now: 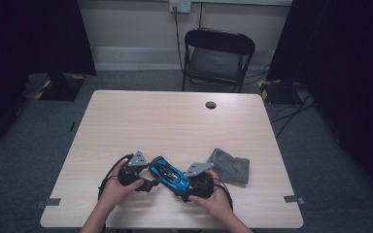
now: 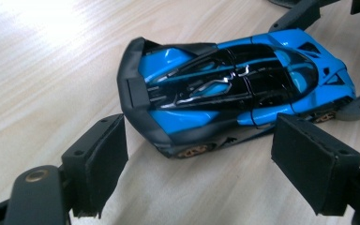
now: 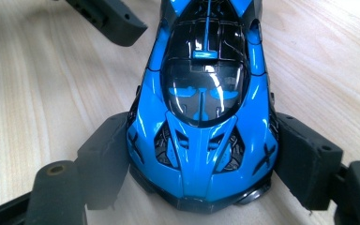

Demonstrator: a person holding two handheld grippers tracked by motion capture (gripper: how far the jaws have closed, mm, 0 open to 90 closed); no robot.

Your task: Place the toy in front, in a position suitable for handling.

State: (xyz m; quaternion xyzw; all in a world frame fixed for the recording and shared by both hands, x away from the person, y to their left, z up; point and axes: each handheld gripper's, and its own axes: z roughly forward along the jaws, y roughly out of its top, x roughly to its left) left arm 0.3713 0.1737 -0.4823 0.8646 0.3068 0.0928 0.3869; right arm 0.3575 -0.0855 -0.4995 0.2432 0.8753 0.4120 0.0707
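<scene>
I have the light wooden table [image 1: 175,121] in front of me, with a black folding chair [image 1: 217,53] beyond its far edge and a crumpled grey cloth [image 1: 230,165] lying on the near right part of the top. Left of that cloth, close to the near edge, sits the blue and black toy sports car [image 1: 169,174], wheels down, between my two hands. My right gripper [image 3: 201,164] is clamped on the car's nose, one pad pressed to each front flank. My left gripper [image 2: 197,154] hangs at the tail with its jaws apart (nothing pinched, the rear corner just ahead of the pads). I judge the step to be taking hold of the rear; next I must ease the left forward until the pads straddle the tail, then close squarely without skewing the car.
</scene>
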